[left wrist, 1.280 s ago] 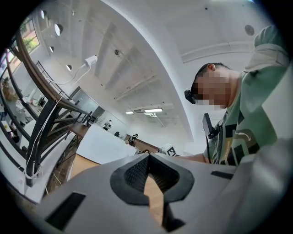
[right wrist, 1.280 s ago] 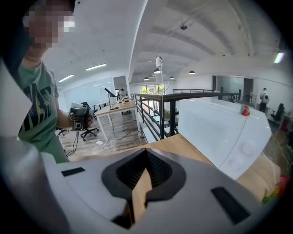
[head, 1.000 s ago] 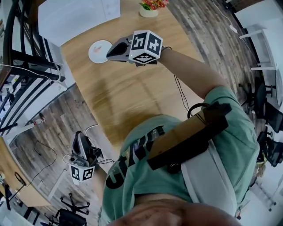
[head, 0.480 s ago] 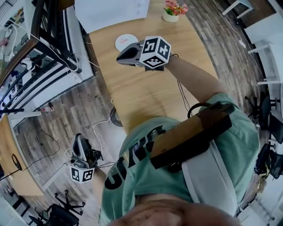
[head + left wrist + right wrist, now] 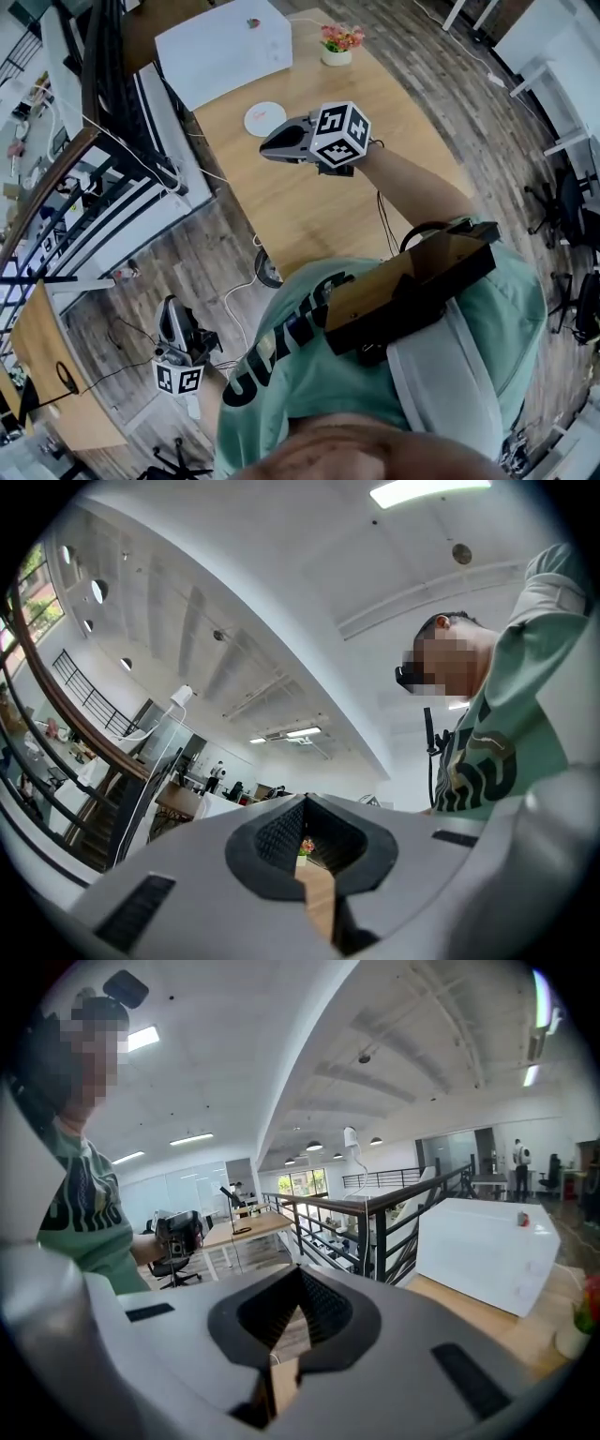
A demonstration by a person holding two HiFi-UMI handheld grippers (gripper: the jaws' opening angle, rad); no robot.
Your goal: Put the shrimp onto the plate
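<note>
A round white plate (image 5: 265,118) lies on the wooden table (image 5: 309,206), and I see nothing on it. A small red object (image 5: 253,22), perhaps the shrimp, sits on top of a white box (image 5: 225,47) at the table's far end; the right gripper view shows the same red object (image 5: 522,1219). My right gripper (image 5: 274,147) hovers above the table just short of the plate, shut and empty, its jaws (image 5: 298,1274) meeting. My left gripper (image 5: 172,314) hangs low over the floor to the left of the person's body, tilted upward, shut with nothing in it (image 5: 302,808).
A flower pot (image 5: 337,44) stands at the table's far right corner. A dark stair railing (image 5: 103,141) runs along the table's left side. Another wooden desk (image 5: 47,375) is at lower left, with cables on the plank floor (image 5: 234,281).
The right gripper has drawn back from the plate's edge and risen above the table. The view has swung so the white box and flower pot show fully. The left gripper stays low at the left.
</note>
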